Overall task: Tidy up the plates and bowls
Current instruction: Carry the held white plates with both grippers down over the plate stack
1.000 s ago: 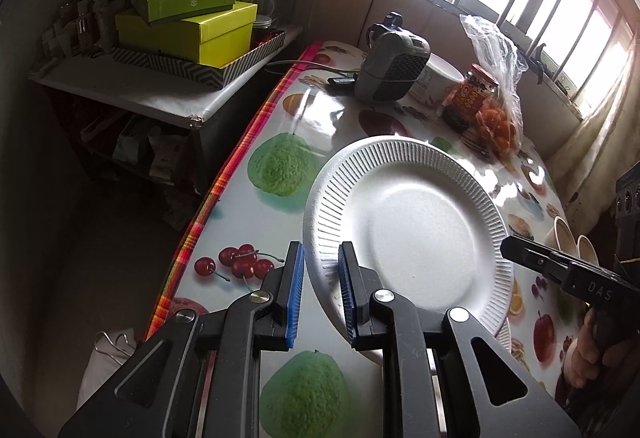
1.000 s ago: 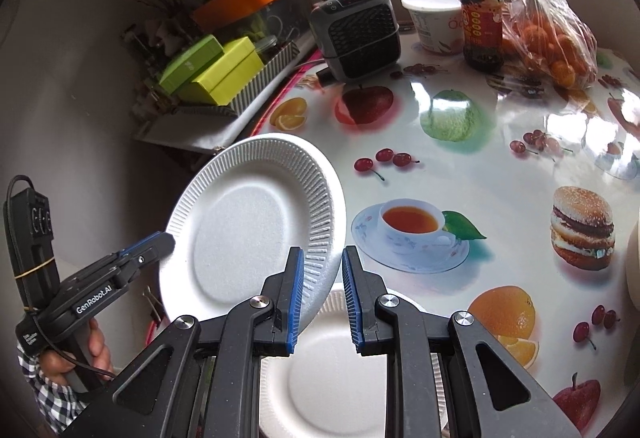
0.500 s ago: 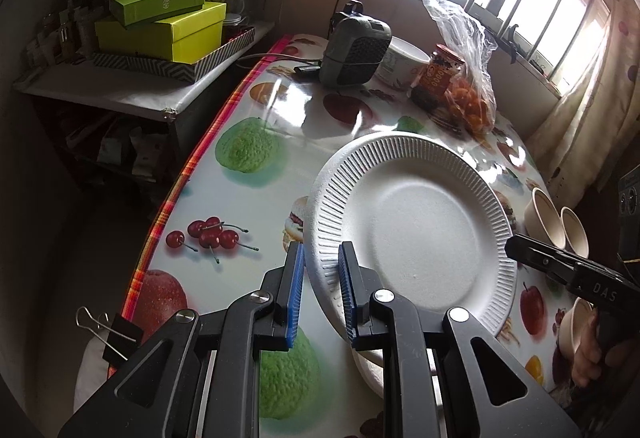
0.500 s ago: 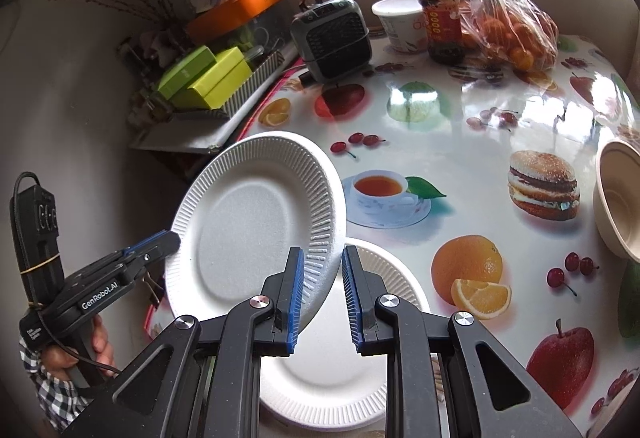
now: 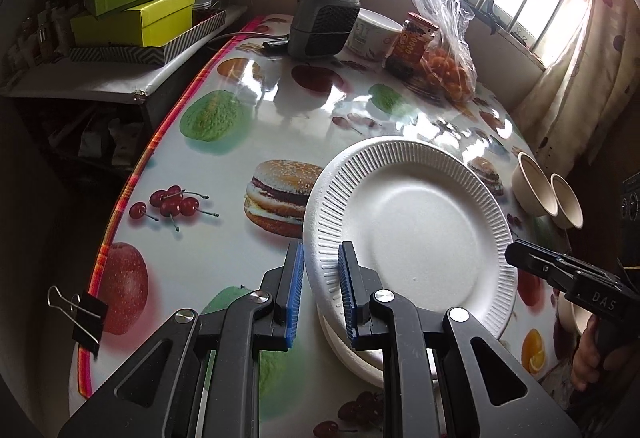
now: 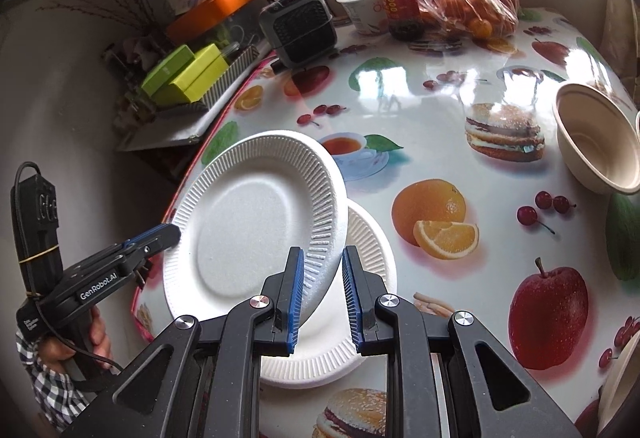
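A small heater (image 5: 322, 23), a tub (image 5: 374, 34), a jar (image 5: 412, 44) and a bag of oranges (image 5: 448, 66) crowd the desk's (image 5: 240, 126) far edge; two bowls (image 5: 546, 194) sit at its right edge. Both claws tilt downward, each nearly closed on opposite rims of one ribbed white paper plate (image 5: 412, 238): left claw (image 5: 320, 294), right claw (image 6: 322, 294). It hangs tilted above a second plate (image 6: 360, 322) near the near edge.

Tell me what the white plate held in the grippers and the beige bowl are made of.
White plate: likely paper or moulded pulp, matte, with a pressed ribbed rim. Beige bowl: probably unbleached fibre pulp, going by its dull tan surface and thin rolled lip.
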